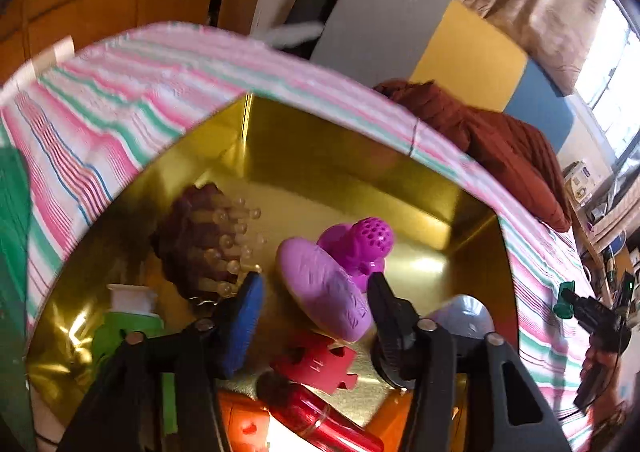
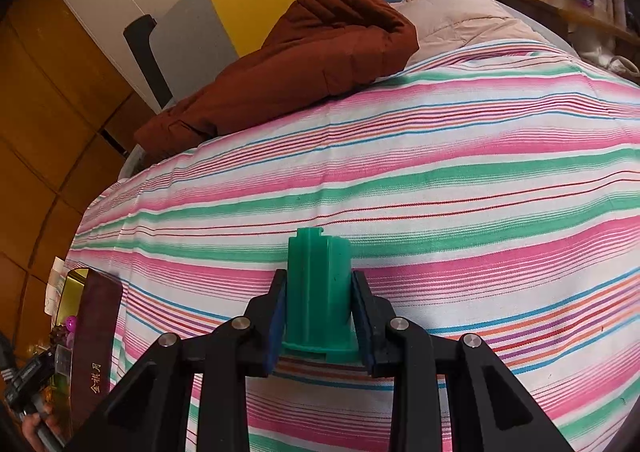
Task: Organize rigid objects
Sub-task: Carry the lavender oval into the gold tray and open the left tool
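Observation:
My left gripper (image 1: 316, 284) is open and empty, hovering over a gold tin box (image 1: 344, 175) on the striped bed. In the box lie a purple massager (image 1: 332, 280), a brown bristle brush (image 1: 204, 244), a red puzzle-shaped piece (image 1: 320, 364), a green and white bottle (image 1: 128, 320), a red cylinder (image 1: 320, 420) and a pale lilac object (image 1: 464, 316). My right gripper (image 2: 320, 292) is shut on a green plastic block (image 2: 320, 292) above the bedsheet. It also shows far right in the left wrist view (image 1: 564, 300).
A rust-brown jacket (image 2: 304, 63) and a pale pink quilt (image 2: 460, 15) lie at the far end of the striped bedsheet (image 2: 440, 171). The box's dark side (image 2: 94, 336) shows at the left of the right wrist view. Wooden wardrobes stand beyond the bed.

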